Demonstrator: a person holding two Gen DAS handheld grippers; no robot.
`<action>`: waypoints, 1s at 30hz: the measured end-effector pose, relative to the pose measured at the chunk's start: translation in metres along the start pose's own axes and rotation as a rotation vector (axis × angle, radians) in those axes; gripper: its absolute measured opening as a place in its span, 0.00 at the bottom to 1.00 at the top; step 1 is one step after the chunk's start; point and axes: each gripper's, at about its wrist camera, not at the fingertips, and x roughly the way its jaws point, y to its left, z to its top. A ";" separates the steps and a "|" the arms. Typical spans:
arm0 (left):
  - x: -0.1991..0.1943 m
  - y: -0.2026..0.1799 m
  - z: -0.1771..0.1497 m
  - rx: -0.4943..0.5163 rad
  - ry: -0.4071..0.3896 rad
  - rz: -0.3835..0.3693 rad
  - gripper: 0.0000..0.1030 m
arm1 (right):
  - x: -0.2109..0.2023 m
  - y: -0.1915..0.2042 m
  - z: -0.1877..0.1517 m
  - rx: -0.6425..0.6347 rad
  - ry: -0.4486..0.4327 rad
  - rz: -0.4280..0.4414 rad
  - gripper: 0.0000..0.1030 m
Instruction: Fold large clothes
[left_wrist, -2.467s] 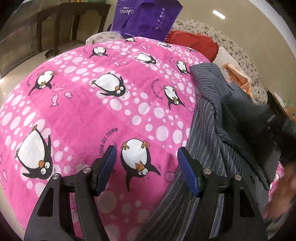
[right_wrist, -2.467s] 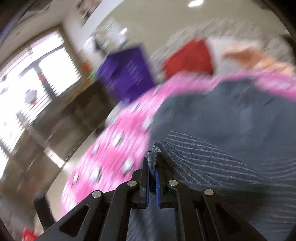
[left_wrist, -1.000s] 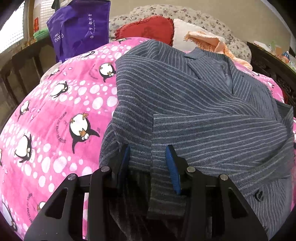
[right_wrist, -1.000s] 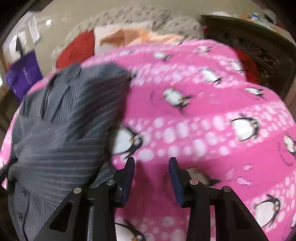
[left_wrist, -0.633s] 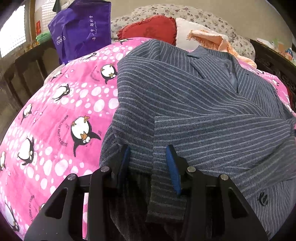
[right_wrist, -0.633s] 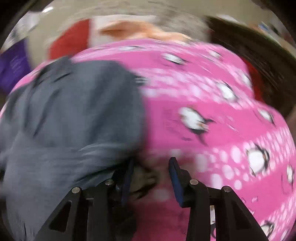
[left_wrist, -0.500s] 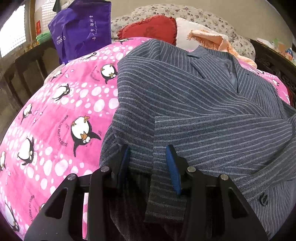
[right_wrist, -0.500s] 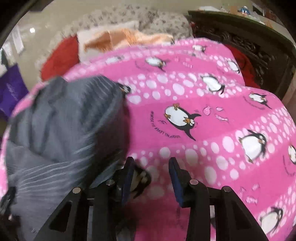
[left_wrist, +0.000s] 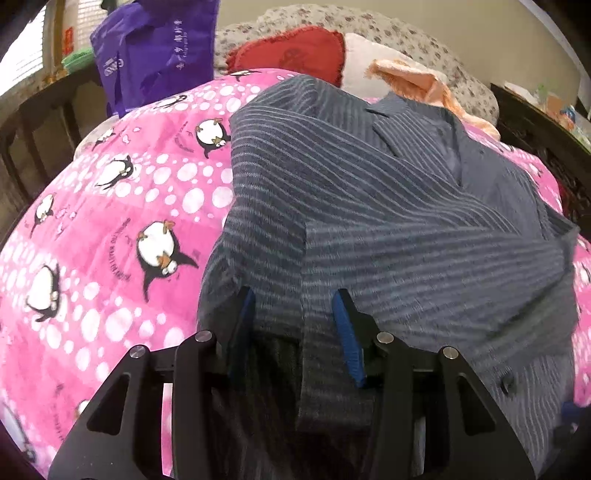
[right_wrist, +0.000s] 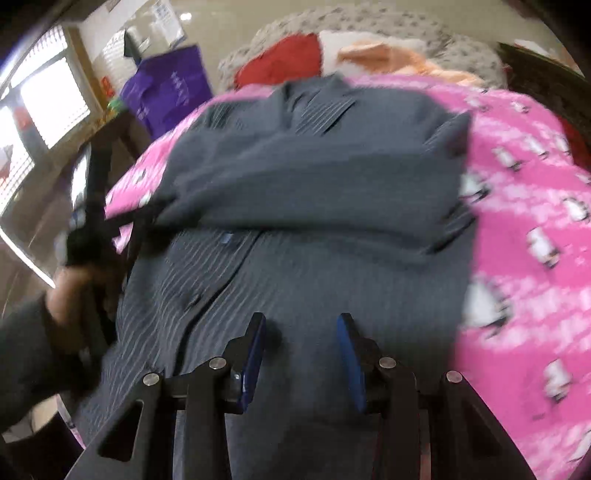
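Pink penguin blanket (left_wrist: 110, 206), striped shirt (left_wrist: 369, 206), purple bag (left_wrist: 155, 48)

Grey pinstripes on penguin pink

The shirt (left_wrist: 369, 206) is dark slate grey with thin pale stripes, its collar and buttons the same grey. Under it the blanket (left_wrist: 110, 206) is hot pink, scattered with white dots and black-and-white penguins with orange beaks and feet. Behind sit a red cushion (left_wrist: 291, 51), a peach-orange cloth (left_wrist: 413, 79), a cream floral pillow (left_wrist: 424, 40) and a purple bag (left_wrist: 155, 51) with white lettering. Both grippers are black with blue pads (left_wrist: 347, 332). The sleeve (right_wrist: 22, 354) is dark grey.
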 end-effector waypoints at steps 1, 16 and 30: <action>-0.007 0.001 -0.003 0.006 0.006 -0.015 0.43 | 0.008 0.005 -0.007 0.008 -0.004 -0.029 0.41; -0.029 0.013 -0.050 0.031 0.024 -0.056 0.74 | 0.023 0.000 -0.021 0.029 -0.126 -0.063 0.73; -0.029 0.024 -0.047 -0.019 0.024 -0.105 0.74 | 0.017 -0.006 -0.028 0.052 -0.152 -0.031 0.75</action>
